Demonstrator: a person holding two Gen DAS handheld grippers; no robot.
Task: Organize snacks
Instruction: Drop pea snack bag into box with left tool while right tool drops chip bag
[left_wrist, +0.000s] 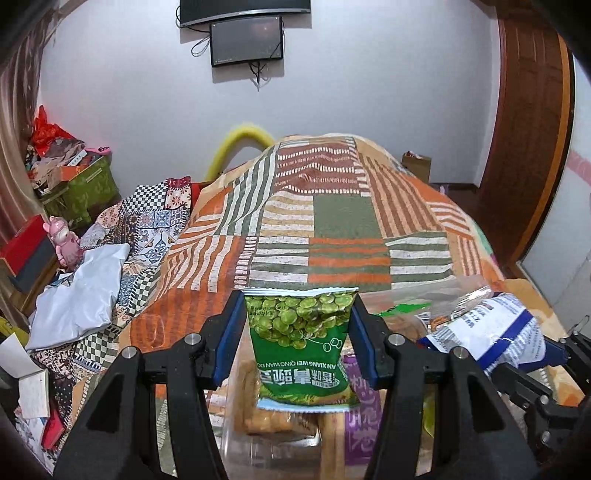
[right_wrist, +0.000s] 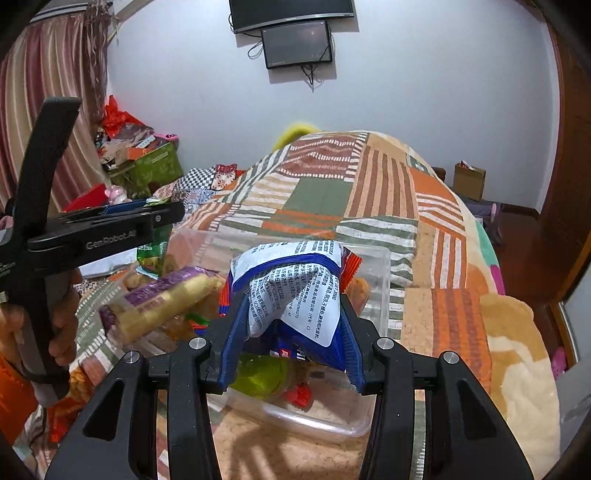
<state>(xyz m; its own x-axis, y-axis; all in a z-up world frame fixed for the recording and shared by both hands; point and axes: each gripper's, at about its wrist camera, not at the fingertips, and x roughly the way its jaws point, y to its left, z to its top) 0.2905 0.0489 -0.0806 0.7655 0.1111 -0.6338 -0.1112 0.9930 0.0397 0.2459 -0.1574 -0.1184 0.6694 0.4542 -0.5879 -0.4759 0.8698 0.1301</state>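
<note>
Two packets in transit — left gripper (left_wrist: 299, 343) clamps the green pea packet (left_wrist: 301, 343), right gripper (right_wrist: 291, 332) clamps the blue-white packet (right_wrist: 295, 295); clear bin (right_wrist: 373, 280) partly filled — loose snacks remain.

Two tongs: left tongs (left_wrist: 297, 341), right tongs (right_wrist: 291, 328). One green pea packet (left_wrist: 301, 343), one blue-white packet (right_wrist: 295, 295), one clear container (right_wrist: 373, 291). Two wall screens (left_wrist: 246, 40).

We see a glossy green foil packet (left_wrist: 301, 339) between matt blue pads (left_wrist: 231, 339) on black plastic arms. Beneath it sits a clear smooth plastic box (right_wrist: 373, 291) on a soft patterned cloth blanket (left_wrist: 332, 206); a crinkled white-and-blue film bag (right_wrist: 295, 295) shines.
</note>
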